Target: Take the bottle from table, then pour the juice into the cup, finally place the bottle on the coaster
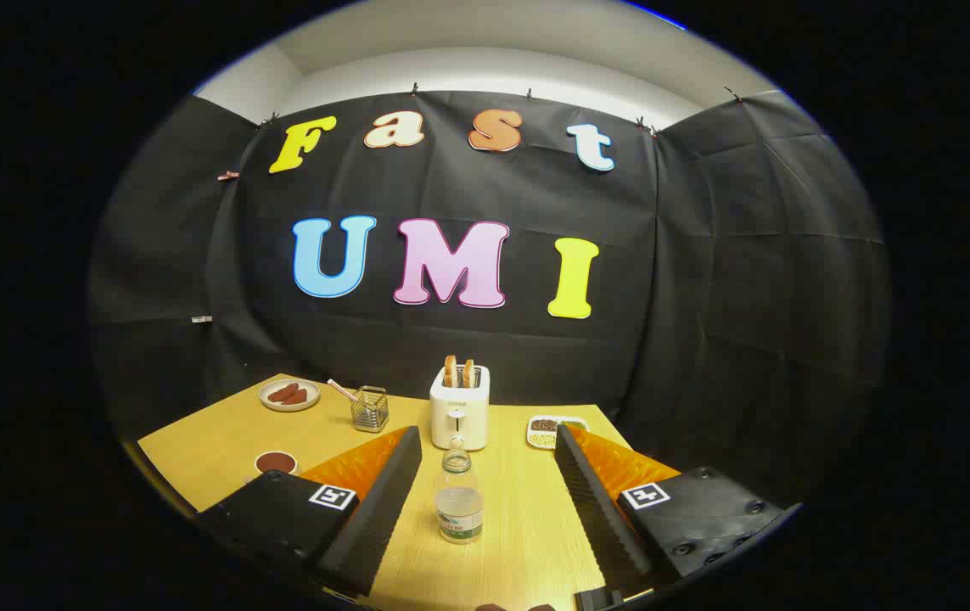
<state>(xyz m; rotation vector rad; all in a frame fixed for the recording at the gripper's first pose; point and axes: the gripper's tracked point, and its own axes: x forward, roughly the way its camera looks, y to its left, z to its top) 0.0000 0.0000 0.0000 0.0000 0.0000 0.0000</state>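
Observation:
A small clear plastic bottle (458,496) with a pale label stands upright on the wooden table (518,518). It sits between my two fingers, nearer the left one and touching neither. My gripper (486,431) is open, the fingers spread wide on either side of the bottle. Just beyond the left finger's outer side is a small round white-rimmed cup (276,462) with a dark brown inside, partly hidden by the gripper body.
Beyond the bottle stands a white toaster (460,416) holding two slices of toast. A wire basket (370,409) and a plate of brown pieces (289,395) lie at the back left. At the back right is a divided dish of grains (554,431). The black cloth wall closes the table's far side.

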